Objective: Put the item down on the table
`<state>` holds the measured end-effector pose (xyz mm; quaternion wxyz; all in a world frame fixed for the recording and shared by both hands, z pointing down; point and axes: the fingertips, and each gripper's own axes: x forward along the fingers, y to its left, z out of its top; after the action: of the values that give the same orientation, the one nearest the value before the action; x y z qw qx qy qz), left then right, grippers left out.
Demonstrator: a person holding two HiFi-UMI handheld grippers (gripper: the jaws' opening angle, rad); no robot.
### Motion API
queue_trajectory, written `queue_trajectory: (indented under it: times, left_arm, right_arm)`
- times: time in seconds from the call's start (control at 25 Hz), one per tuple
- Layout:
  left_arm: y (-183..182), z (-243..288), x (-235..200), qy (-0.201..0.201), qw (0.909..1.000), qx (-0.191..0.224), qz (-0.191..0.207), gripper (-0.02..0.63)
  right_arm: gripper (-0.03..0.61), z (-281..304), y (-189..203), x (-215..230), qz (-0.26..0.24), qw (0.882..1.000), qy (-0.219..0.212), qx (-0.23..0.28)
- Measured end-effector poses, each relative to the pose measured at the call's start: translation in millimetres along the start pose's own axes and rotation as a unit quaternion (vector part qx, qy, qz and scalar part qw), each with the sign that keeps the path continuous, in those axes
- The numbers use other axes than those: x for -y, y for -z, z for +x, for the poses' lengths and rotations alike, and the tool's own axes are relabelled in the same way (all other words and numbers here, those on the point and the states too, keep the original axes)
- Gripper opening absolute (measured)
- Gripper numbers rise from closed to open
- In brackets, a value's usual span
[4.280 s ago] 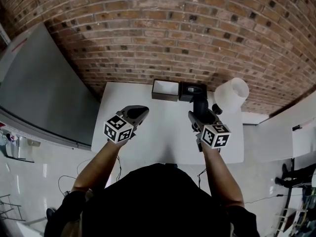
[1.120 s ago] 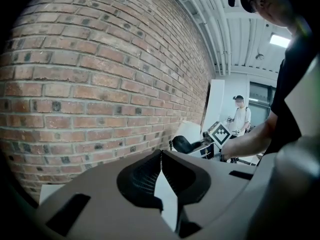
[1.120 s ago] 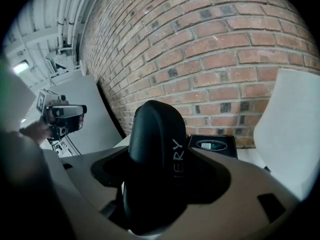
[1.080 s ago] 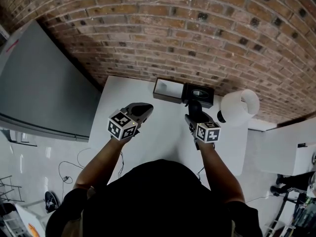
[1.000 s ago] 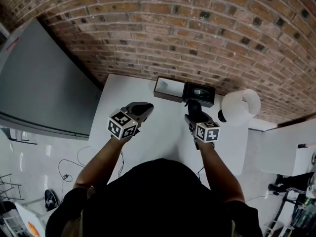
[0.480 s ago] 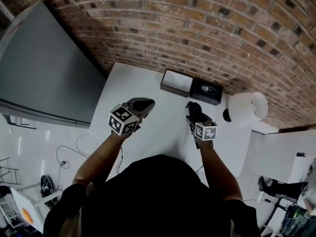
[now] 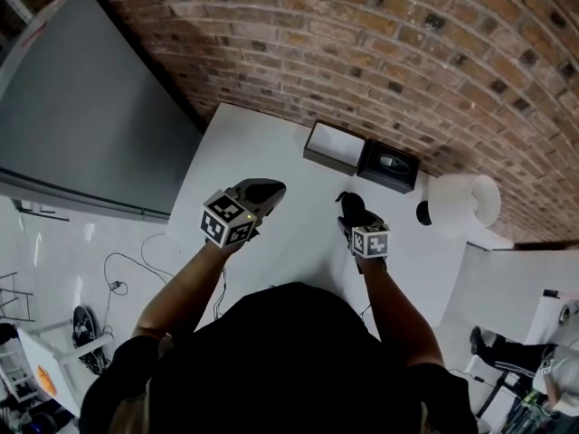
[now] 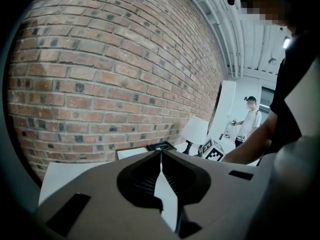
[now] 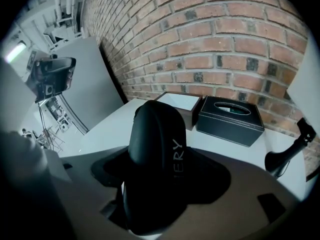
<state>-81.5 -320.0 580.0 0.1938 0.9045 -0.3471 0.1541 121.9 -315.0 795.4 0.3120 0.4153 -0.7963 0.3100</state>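
My right gripper (image 7: 349, 208) is shut on a black, rounded case (image 7: 349, 202) with grey lettering on its side. It is held over the middle of the white table (image 7: 242, 152). In the right gripper view the case (image 9: 154, 154) stands upright between the jaws and hides most of the gap of the right gripper (image 9: 152, 184). Whether the case touches the table cannot be told. My left gripper (image 7: 262, 191) hovers over the table's left part, and in its own view the left gripper (image 8: 161, 160) is shut with nothing in it.
At the table's far edge, against the brick wall, stand an open box with a white inside (image 7: 333, 146) and a black tissue box (image 7: 391, 165). A white-shaded lamp (image 7: 463, 199) is at the far right. A grey panel (image 7: 81, 107) lies left of the table.
The right gripper with the black case has drawn back from the black tissue box toward the table's middle. The left gripper has stayed about where it was, still shut.
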Motion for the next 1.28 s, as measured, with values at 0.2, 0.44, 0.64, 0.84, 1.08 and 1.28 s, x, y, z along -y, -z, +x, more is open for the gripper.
queue_trajectory:
  times: [0.2,0.44,0.64,0.84,1.08,1.28]
  left_arm:
    - [10,-2,-4,-0.004,0.9999,-0.006,-0.008,0.026]
    - [21,-4,-4,-0.009,0.9997,-0.012,-0.018,0.026]
    - [27,-4,-5,-0.010,0.9996,-0.015,-0.020,0.026]
    - [36,-10,-7,-0.015,0.9994,-0.019,-0.025,0.026]
    - [42,-17,-12,-0.027,0.9988,-0.021,-0.033,0.026]
    - [48,-21,-16,-0.031,0.9985,-0.024,-0.037,0.026]
  right_arm:
    - [0.345,15,16,-5,-0.014,1.000,-0.005,-0.021]
    - [0.345,31,42,0,-0.030,0.998,-0.003,-0.051]
    - [0.345,42,57,4,-0.038,0.997,0.000,-0.068]
    - [0.345,51,72,5,-0.047,0.995,0.001,-0.085]
    - [0.345,61,87,8,-0.061,0.993,0.006,-0.103]
    - [0.345,69,96,7,-0.071,0.991,0.008,-0.116]
